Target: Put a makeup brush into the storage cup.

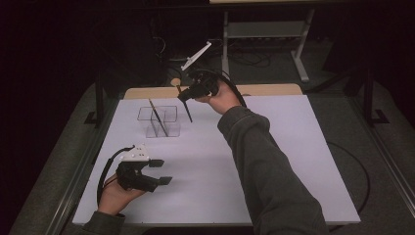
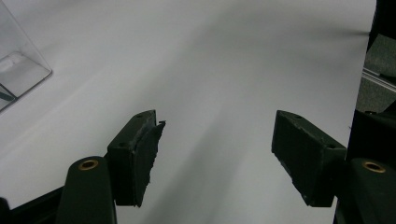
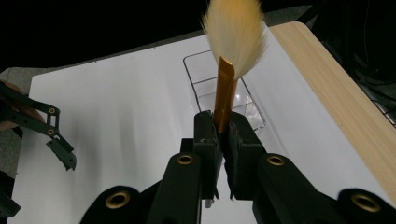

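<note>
High view: I hold the right gripper (image 1: 188, 94) raised just beyond the clear box (image 1: 159, 121), its jaws clamped on a brush (image 1: 188, 110) whose handle hangs toward the table (image 1: 274, 161); another brush (image 1: 157, 117) leans inside the box; left gripper (image 1: 159, 172) rests near, well apart. Left gripper view: jaws wide open, empty. Right gripper view: jaws pinch the gold ferrule (image 3: 224, 95), bristles up; I judge I should centre the handle over the box, then lower steadily before releasing.

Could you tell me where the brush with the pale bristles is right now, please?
The brush is clamped in the right gripper, held above the table's far side just right of the clear container.
</note>
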The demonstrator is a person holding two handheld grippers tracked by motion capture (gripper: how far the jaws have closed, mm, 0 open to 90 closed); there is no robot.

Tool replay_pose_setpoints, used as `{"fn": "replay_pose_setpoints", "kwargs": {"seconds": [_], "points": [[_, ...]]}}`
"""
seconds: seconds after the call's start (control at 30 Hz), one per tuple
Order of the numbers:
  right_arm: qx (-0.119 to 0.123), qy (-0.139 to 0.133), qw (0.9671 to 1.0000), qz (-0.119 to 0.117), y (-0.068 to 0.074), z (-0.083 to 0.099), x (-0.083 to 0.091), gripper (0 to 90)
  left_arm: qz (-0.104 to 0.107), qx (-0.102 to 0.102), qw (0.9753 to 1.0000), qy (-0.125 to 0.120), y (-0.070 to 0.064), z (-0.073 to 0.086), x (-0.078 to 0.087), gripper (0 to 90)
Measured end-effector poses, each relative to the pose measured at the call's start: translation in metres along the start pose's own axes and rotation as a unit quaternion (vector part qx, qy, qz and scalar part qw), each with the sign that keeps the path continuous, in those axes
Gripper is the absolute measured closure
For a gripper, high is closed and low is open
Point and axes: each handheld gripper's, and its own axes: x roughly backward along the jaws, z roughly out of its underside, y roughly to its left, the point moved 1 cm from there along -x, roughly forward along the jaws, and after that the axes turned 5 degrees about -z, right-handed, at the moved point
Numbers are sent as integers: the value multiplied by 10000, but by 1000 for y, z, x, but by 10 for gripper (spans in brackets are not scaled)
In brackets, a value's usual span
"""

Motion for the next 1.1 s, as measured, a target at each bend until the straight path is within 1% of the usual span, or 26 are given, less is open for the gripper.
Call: {"fn": "replay_pose_setpoints", "kwargs": {"seconds": [0.3, 0.33, 0.37, 0.4, 0.43, 0.47, 0.53, 0.57, 0.67, 0.9, 0.93, 0.97, 1.0, 1.07, 1.1], "points": [[30, -3, 10000, 10, -5, -7, -3, 827, -1, 6, 10000, 5, 0, 0, 0, 311], [-49, 2, 10000, 13, -5, -8, -3, 827, -2, -5, 10000, 3, 0, 1, 0, 310], [-49, 2, 10000, 13, -5, -8, -3, 827, -1, -39, 10000, 27, 1, 1, 1, 310], [14, -2, 10000, 15, -7, -9, -4, 827, -1, -44, 10000, 43, 1, 1, 1, 310], [14, -2, 10000, 15, -7, -9, -4, 827, -1, -44, 10000, 43, 1, 1, 1, 310], [-6, -15, 10000, 11, -7, -10, -4, 827, 2, -43, 10000, 36, 1, 1, 1, 310], [-126, 56, 9999, 10, -6, -13, -3, 827, 2, -37, 10000, 43, 1, 1, 1, 310], [-126, 56, 9999, 10, -6, -13, -3, 827, 1, -28, 10000, 42, 1, 1, 1, 310], [-16, 23, 10000, 28, -8, -16, -4, 827, 6, -20, 10000, 27, 1, 1, 1, 310], [1, 19, 10000, 72, -13, -21, -8, 827, 15, 41, 10000, 12, 1, 2, 1, 309], [-31, 21, 10000, 78, -14, -22, -9, 827, 20, 77, 10000, 11, 1, 2, 1, 309], [-31, 21, 10000, 78, -14, -22, -9, 827, 20, 72, 10000, 9, 1, 2, 1, 309], [-46, 16, 10000, 75, -15, -24, -11, 827, 10, 24, 10000, 45, 2, 3, 1, 309], [-58, 29, 9999, 78, -15, -24, -12, 827, 6, 15, 10000, 51, 3, 3, 1, 309], [-16, 33, 10000, 85, -16, -25, -13, 827, 7, 14, 10000, 49, 3, 3, 1, 309]]}}
